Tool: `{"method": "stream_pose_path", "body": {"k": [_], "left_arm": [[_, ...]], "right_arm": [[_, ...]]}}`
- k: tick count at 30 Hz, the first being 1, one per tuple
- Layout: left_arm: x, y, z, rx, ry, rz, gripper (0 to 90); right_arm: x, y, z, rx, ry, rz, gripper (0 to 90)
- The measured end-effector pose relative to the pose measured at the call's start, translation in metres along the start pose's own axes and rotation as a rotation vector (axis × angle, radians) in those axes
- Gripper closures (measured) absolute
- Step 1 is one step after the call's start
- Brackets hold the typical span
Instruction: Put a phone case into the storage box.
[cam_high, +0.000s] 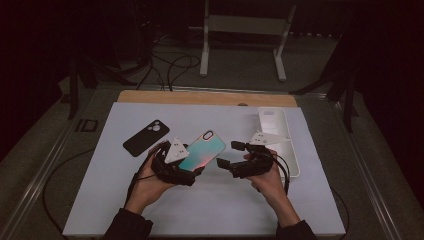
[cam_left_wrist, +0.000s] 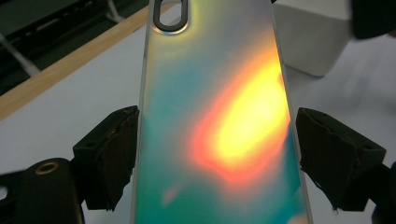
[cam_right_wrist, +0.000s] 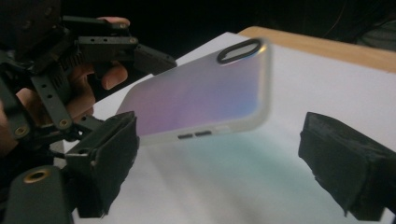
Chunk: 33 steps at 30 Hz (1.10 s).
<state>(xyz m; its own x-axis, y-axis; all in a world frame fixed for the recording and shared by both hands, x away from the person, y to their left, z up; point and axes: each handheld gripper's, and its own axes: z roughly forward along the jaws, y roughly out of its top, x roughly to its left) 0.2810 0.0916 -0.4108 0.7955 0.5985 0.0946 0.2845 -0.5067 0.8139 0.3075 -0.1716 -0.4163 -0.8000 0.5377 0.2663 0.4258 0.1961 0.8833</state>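
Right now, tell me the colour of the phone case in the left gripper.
Iridescent teal with an orange-yellow glow on the phone case, best in the left gripper view.

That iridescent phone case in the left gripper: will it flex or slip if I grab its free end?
The iridescent phone case is thin and looks hollow, so probably light and somewhat bendy. Its glossy back may slide between pads. The left gripper spans its width, so it likely holds shape edgewise.

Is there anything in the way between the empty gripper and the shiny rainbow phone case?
Nothing visible. The right gripper is open and apart from the rainbow phone case, which the left gripper holds by its sides above the table. Only bare air lies between them.
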Motion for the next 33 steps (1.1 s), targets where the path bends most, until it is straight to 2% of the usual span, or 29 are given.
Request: {"method": "stream_pose_path", "body": {"k": [3,10,12,17,19,20,22,24,25,26,27,29,33], "left_arm": [[-0.004,0.003,0.002,-0.014,-0.012,0.01,16.7],[-0.012,0.006,0.008,-0.034,-0.026,0.024,16.7],[-0.014,0.006,0.01,-0.028,-0.022,0.032,16.7],[-0.02,0.006,0.015,-0.021,-0.036,0.041,16.7],[-0.022,0.006,0.018,-0.015,-0.029,0.044,16.7],[-0.022,0.006,0.018,-0.009,-0.026,0.046,16.7],[-0.022,0.005,0.02,-0.001,-0.022,0.052,16.7],[-0.023,0.005,0.021,0.009,-0.006,0.061,16.5],[-0.023,0.005,0.022,0.012,0.0,0.057,16.5],[-0.021,0.004,0.022,0.011,-0.013,0.047,23.5],[-0.02,0.003,0.022,0.006,-0.027,0.04,23.0],[-0.019,0.001,0.022,0.009,-0.03,0.03,20.0],[-0.014,-0.003,0.02,-0.002,-0.06,-0.007,19.1]], "right_arm": [[-0.001,0.0,0.004,0.016,0.028,0.029,20.4],[0.0,0.001,0.008,0.023,0.054,0.113,47.3],[0.0,0.002,0.009,0.021,0.047,0.124,50.6],[0.003,0.004,0.01,0.012,0.084,0.144,69.1],[0.005,0.005,0.011,0.007,0.099,0.148,75.9],[0.006,0.005,0.011,0.011,0.104,0.148,76.6],[0.009,0.006,0.012,0.026,0.083,0.135,77.5],[0.01,0.005,0.013,0.036,0.074,0.143,79.0],[0.01,0.005,0.014,0.035,0.074,0.149,83.9],[0.011,0.004,0.014,0.03,0.075,0.151,85.5],[0.012,0.004,0.014,0.029,0.044,0.129,86.2],[0.013,0.005,0.014,0.027,0.058,0.131,86.5],[0.015,0.006,0.013,0.033,0.044,0.106,86.6]]}}
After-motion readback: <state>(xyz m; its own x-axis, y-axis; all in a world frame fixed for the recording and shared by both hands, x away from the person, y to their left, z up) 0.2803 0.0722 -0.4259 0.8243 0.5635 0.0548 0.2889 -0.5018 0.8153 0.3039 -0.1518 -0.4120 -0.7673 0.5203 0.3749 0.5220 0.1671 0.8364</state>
